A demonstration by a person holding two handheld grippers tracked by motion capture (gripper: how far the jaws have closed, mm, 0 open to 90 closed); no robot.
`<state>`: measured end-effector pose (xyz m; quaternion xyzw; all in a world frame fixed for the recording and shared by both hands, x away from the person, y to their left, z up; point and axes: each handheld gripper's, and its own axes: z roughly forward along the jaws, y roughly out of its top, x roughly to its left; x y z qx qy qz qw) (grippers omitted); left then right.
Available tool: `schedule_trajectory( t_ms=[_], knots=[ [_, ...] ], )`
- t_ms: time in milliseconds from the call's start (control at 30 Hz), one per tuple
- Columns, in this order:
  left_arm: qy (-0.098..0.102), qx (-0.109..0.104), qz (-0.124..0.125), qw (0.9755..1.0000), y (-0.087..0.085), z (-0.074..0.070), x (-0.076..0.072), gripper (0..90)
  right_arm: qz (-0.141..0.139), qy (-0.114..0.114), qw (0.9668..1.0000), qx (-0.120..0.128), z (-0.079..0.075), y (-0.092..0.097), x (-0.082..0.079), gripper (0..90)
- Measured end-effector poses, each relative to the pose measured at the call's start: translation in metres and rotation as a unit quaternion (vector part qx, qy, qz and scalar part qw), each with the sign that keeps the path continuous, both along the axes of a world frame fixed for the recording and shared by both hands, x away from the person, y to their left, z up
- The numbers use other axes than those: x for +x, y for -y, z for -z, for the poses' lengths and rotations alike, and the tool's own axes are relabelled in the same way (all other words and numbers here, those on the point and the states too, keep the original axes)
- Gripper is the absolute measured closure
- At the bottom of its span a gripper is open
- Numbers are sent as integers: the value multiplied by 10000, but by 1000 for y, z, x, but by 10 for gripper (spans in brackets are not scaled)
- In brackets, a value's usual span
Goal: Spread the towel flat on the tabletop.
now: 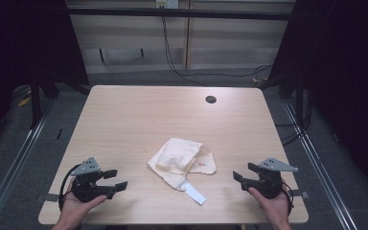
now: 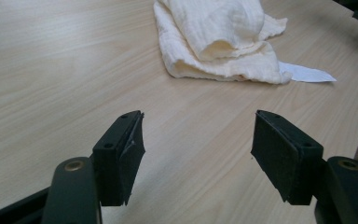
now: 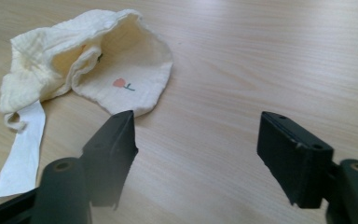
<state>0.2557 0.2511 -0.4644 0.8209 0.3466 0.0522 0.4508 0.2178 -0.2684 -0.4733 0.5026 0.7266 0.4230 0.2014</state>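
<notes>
Pale woodgrain table [image 1: 124, 120], crumpled cream gauze cloth [image 1: 179, 160], both hand-held grippers wide open, empty

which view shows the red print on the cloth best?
Right gripper view: the red print lies close, facing the camera on the cloth. High view shows it as a tiny red speck. In the left gripper view, folds hide it.
</notes>
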Motion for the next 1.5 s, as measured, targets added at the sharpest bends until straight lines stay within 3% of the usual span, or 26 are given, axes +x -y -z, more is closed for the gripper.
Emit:
schedule_trajectory(
  t_ms=[100, 200, 367, 467, 567, 633, 667, 733, 833, 900, 933, 1167, 1233, 1267, 1367, 1500],
  knots=[
    [-51, -53, -19, 10000, 1, 1, 1, 337, -74, -85, 9999, -9, 2, -1, 0, 275],
    [-62, -70, 9, 10000, 3, 1, 3, 336, -256, -320, 9990, -158, 7, -5, 1, 276],
    [-56, -52, 1, 10000, 3, 1, 5, 338, -401, -314, 9987, -63, 7, -8, 0, 282],
    [-50, -72, -38, 10000, 3, 2, 6, 338, -621, -417, 9970, -179, 9, -13, 2, 249],
    [-52, -74, -52, 9999, 3, 1, 7, 335, -801, -296, 9963, -96, 8, -21, -1, 335],
    [-46, -116, -71, 9999, 2, 1, 6, 331, -808, -98, 9967, 22, 5, -26, -5, 338],
    [-14, -107, -68, 9999, 1, 0, 5, 326, -939, -87, 9953, 202, 2, -28, -6, 373],
    [7, -113, -41, 9999, 1, 0, 5, 326, -966, -65, 9951, 217, 1, -29, -6, 374],
    [26, -154, -11, 9999, 2, -1, 4, 325, -1070, -173, 9937, 288, -1, -32, -4, 385],
    [35, -137, 6, 9999, 3, -1, 3, 325, -1174, -295, 9924, 197, -2, -35, -3, 379],
    [31, -81, 69, 9999, 4, 0, 3, 327, -1228, -349, 9911, 377, -4, -37, -2, 349],
    [18, -74, 192, 9998, 8, -1, 6, 332, -1472, -282, 9883, 272, -13, -50, 7, 346],
    [-9, -81, 206, 9998, 7, 0, 6, 335, -1540, -284, 9872, 311, -16, -52, 10, 338],
    [-19, -55, 188, 9998, 6, 0, 5, 335, -1651, -297, 9851, 390, -18, -55, 14, 327],
    [-6, -69, 187, 9998, 6, 0, 4, 336, -1640, -216, 9854, 409, -22, -57, 17, 323],
    [8, -35, 214, 9998, 6, 0, 4, 353, -1738, -276, 9839, 327, -28, -62, 24, 298]
  ],
)
